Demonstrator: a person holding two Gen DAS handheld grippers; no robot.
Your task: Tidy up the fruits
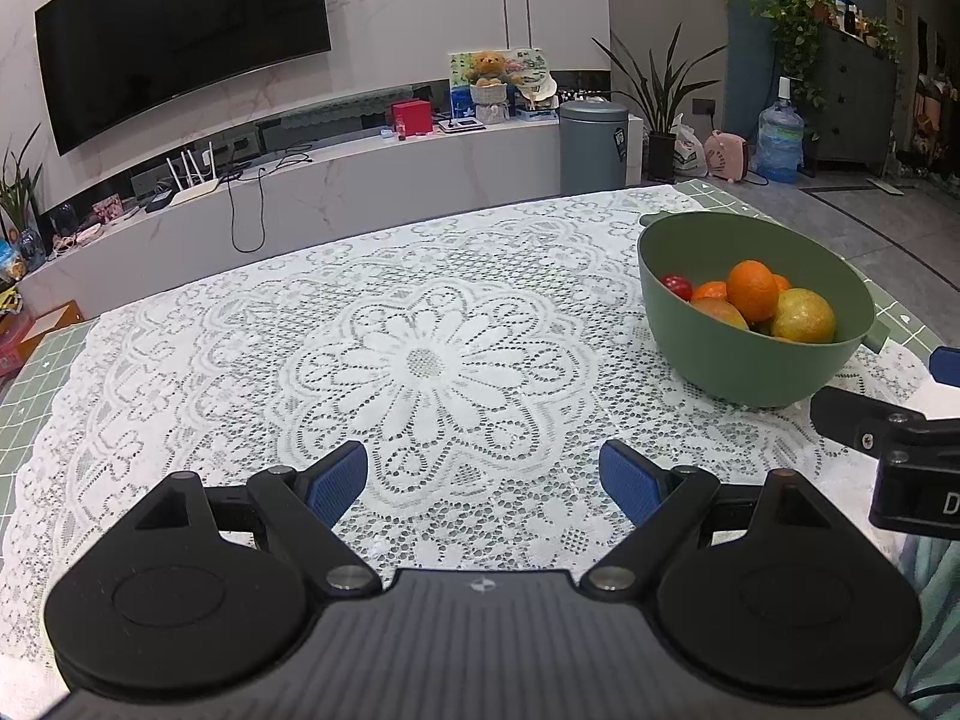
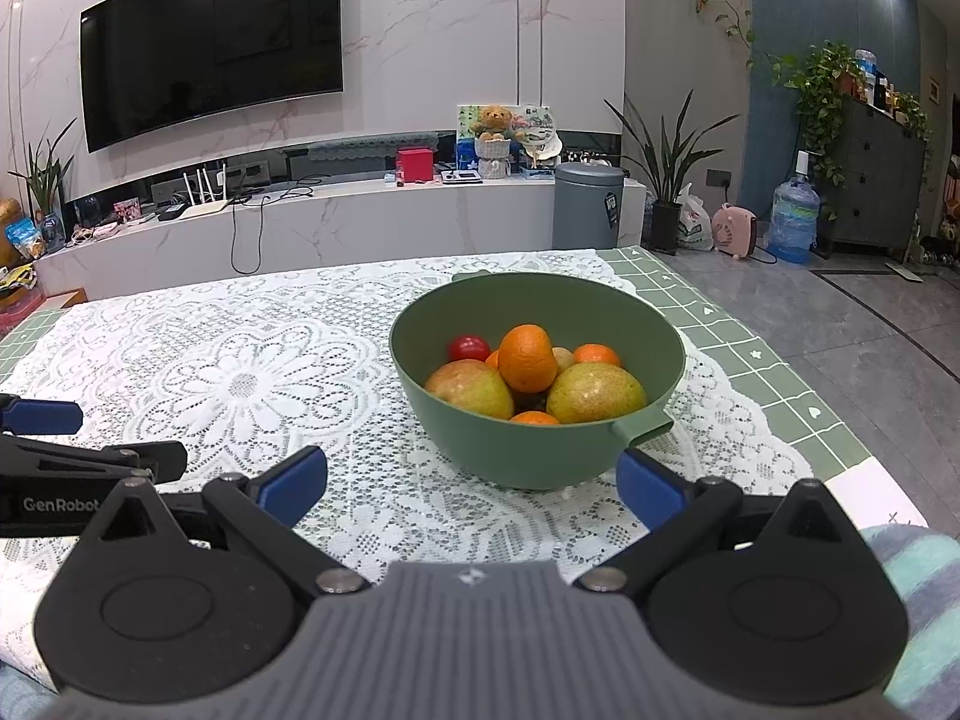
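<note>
A green bowl (image 2: 540, 450) stands on the lace tablecloth, holding several fruits: an upright orange (image 2: 527, 358), two yellow-green pears (image 2: 594, 391), a red fruit (image 2: 469, 348) and small tangerines. In the left wrist view the bowl (image 1: 750, 360) is at the right. My right gripper (image 2: 471, 483) is open and empty, just in front of the bowl. My left gripper (image 1: 483, 480) is open and empty, over the cloth's flower pattern, left of the bowl. Each gripper shows at the edge of the other's view.
The white lace cloth (image 2: 240, 384) covers a green checked table (image 2: 780, 372) whose right edge drops to a grey floor. Behind the table are a TV wall, a low marble shelf (image 2: 360, 222), a grey bin (image 2: 585, 204) and plants.
</note>
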